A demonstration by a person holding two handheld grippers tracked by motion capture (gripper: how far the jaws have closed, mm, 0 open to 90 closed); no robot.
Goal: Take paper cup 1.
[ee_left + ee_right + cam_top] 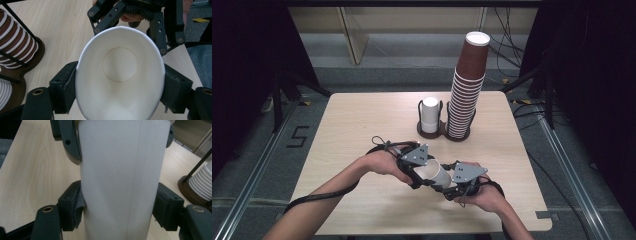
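A white paper cup lies on its side between both grippers, above the front middle of the table. My left gripper is shut on the cup's open end. In the left gripper view its pads press the rim of the cup into an oval, and the right gripper shows beyond the base. My right gripper is shut on the cup's lower body. In the right gripper view the cup's wall stands between its pads, and one of the left gripper's fingers shows at the top.
A tall stack of brown cups stands in a round wire holder at the back of the wooden table. Beside it on the left a short stack of white cups sits in a second holder. Black cables trail from both hands.
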